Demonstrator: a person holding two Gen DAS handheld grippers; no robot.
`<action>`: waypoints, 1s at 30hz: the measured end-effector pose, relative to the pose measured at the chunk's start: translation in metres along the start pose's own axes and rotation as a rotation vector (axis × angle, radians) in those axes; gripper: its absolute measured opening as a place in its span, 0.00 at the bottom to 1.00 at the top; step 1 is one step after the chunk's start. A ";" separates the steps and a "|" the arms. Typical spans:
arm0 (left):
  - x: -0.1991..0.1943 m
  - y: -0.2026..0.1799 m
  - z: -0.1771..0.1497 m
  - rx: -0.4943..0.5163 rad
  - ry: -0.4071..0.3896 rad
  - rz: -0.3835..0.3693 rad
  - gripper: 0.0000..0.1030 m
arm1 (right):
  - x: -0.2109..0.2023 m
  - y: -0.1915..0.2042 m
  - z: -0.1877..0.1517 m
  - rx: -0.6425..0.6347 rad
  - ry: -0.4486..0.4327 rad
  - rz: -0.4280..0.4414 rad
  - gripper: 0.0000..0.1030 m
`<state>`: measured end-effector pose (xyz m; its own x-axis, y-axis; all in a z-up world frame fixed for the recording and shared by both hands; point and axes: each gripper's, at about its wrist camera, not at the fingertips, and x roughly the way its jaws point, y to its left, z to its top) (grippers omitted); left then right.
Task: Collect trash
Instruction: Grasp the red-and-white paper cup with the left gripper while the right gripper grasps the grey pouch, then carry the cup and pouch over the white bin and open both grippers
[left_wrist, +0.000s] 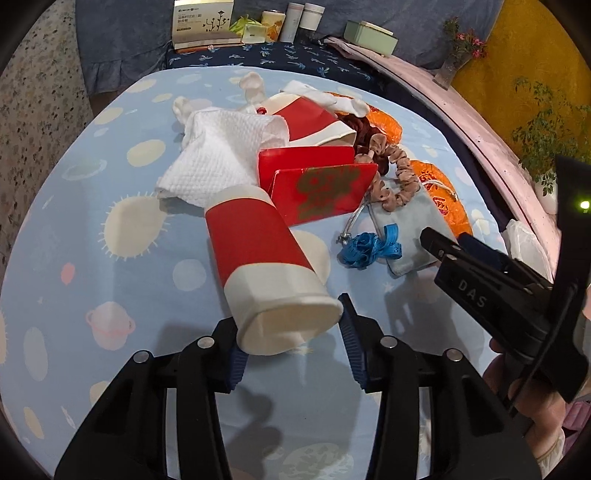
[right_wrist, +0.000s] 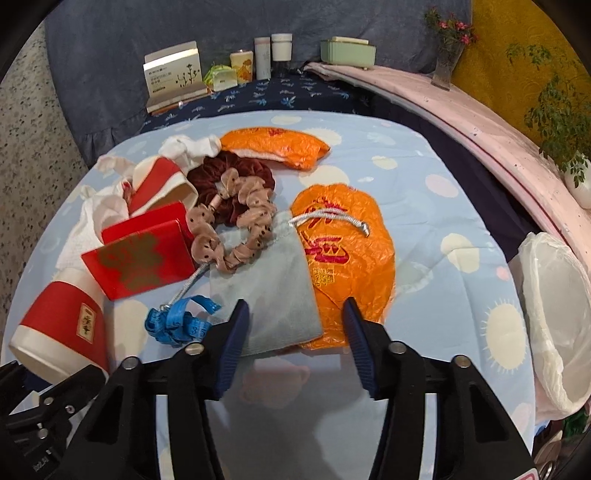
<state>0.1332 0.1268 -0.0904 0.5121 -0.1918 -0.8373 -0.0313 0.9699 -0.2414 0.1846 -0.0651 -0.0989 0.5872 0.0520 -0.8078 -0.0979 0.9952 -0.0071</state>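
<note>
The left gripper (left_wrist: 291, 332) has its blue pads against both sides of a paper cup (left_wrist: 269, 273), gripping it near the base. The cup is red with cream bands at rim and base and lies tilted, its mouth resting on the white tissue (left_wrist: 218, 162). The right gripper (right_wrist: 295, 332) hangs with jaws apart and empty above a grey pouch (right_wrist: 273, 291) and an orange bag (right_wrist: 347, 243). A lined bin (right_wrist: 554, 314) stands at the far right.
</note>
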 end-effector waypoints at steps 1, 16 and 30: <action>0.000 0.001 0.000 0.001 -0.003 -0.004 0.40 | 0.003 0.000 -0.001 -0.002 0.007 -0.003 0.36; -0.030 -0.003 0.001 0.015 -0.070 -0.034 0.36 | -0.051 -0.007 0.001 0.029 -0.105 0.064 0.05; -0.073 -0.063 0.010 0.148 -0.140 -0.145 0.36 | -0.144 -0.057 0.019 0.095 -0.311 0.011 0.05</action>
<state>0.1061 0.0813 -0.0092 0.6161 -0.3177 -0.7208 0.1716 0.9472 -0.2708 0.1207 -0.1281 0.0292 0.8054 0.0708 -0.5884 -0.0387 0.9970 0.0671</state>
